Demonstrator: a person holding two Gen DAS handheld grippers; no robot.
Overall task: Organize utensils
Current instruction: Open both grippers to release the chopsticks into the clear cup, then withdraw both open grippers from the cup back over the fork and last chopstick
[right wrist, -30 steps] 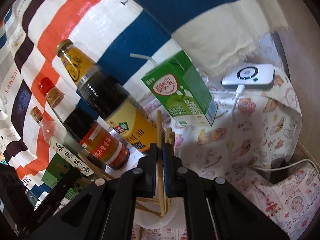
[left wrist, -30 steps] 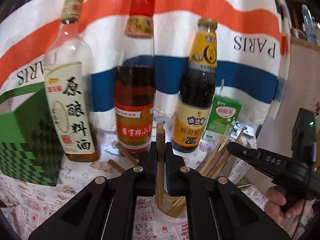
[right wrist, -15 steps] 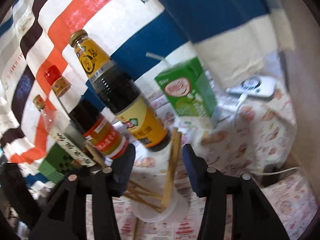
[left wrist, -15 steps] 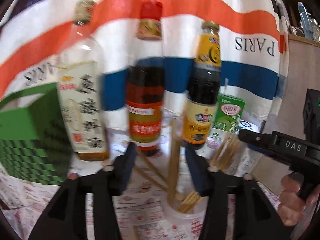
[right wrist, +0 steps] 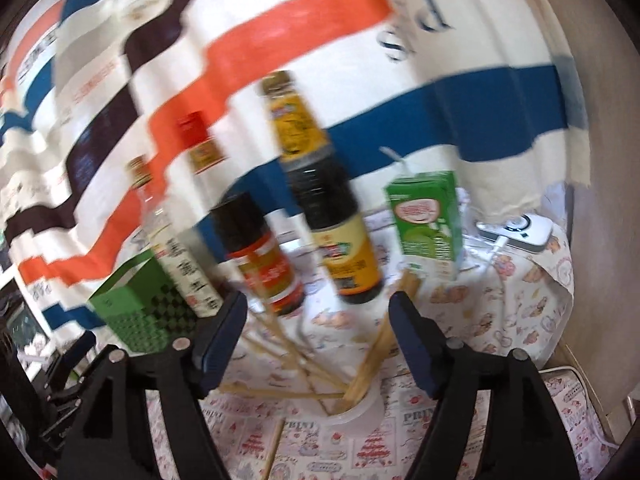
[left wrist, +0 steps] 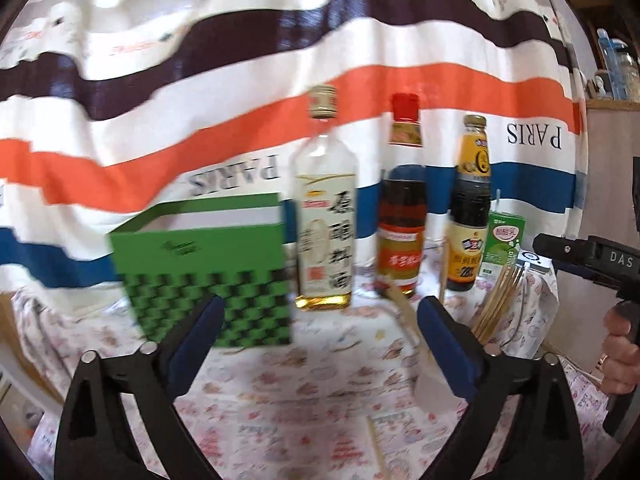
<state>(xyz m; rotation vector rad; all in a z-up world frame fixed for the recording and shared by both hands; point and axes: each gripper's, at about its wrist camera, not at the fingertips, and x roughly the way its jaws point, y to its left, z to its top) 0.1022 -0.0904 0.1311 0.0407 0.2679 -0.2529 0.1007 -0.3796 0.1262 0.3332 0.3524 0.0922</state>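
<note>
Both grippers letting go of chopsticks since a second ago, pulling back from cup. Left gripper (left wrist: 320, 320) jaws opening wide, nothing between. Right gripper (right wrist: 318, 322) jaws opening, bare too. Chopsticks (right wrist: 320, 364) leaning in plastic cup (right wrist: 352, 412) before sauce bottles (right wrist: 320, 200). Step: drop-off finishing. Next, likely: fetching stray chopstick (right wrist: 274, 452) lying on tablecloth (right wrist: 480, 320). Motion blur smearing labels; cup base cut off.
</note>
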